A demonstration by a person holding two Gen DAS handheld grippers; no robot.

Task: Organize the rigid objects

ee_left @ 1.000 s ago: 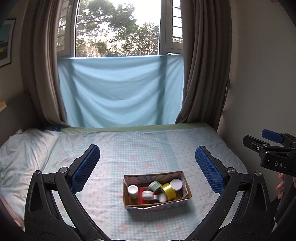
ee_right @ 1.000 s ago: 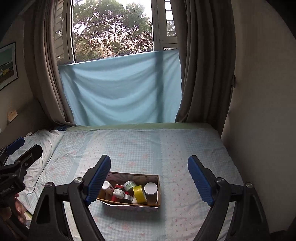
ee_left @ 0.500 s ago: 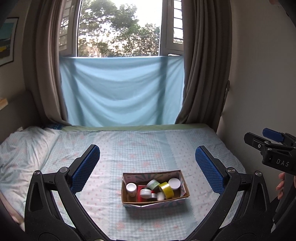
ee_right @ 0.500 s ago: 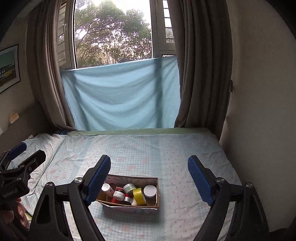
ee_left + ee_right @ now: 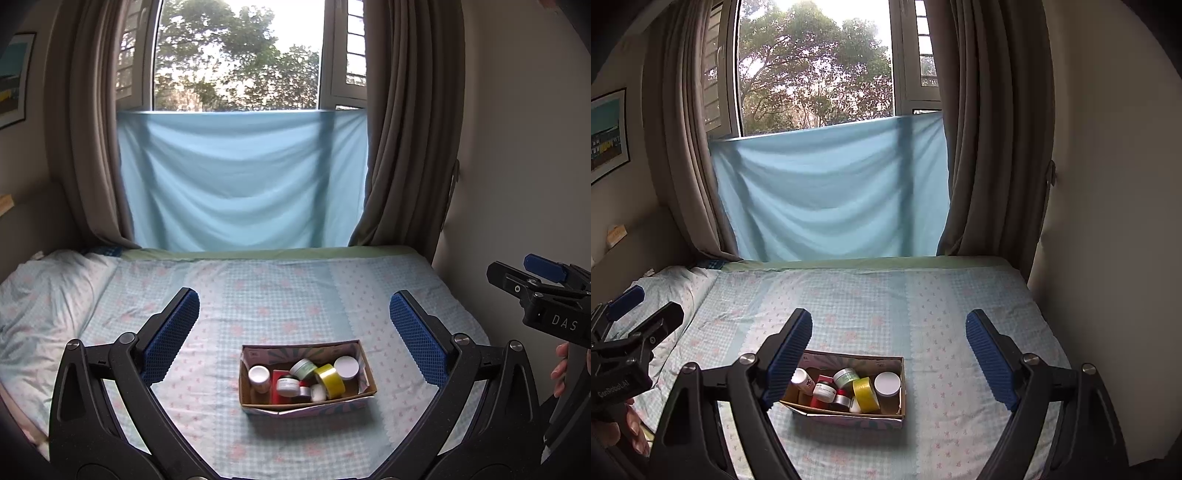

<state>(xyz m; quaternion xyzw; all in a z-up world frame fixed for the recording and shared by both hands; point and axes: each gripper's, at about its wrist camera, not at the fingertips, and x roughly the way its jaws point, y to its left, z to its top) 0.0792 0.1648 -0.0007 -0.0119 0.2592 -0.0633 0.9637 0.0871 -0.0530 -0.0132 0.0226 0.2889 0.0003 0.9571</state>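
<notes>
A cardboard box [image 5: 364,373] sits on the bed, holding several small jars, a yellow tape roll [image 5: 329,376] and a white-capped bottle [image 5: 258,376]. It also shows in the right wrist view [image 5: 903,384], with the yellow tape roll [image 5: 866,394] inside. My left gripper [image 5: 293,328] is open and empty, held above and short of the box. My right gripper [image 5: 888,354] is open and empty, also above and short of the box. Each gripper shows at the edge of the other's view, the right one [image 5: 543,291] and the left one [image 5: 631,332].
The bed [image 5: 280,291] has a light blue checked sheet. A pillow [image 5: 44,291] lies at the left. A blue cloth [image 5: 240,184] hangs over the window between brown curtains. A wall [image 5: 524,147] runs along the bed's right side.
Both grippers have drawn back and risen slightly; the box looks a little farther and more of the window shows. Both stay open and empty.
</notes>
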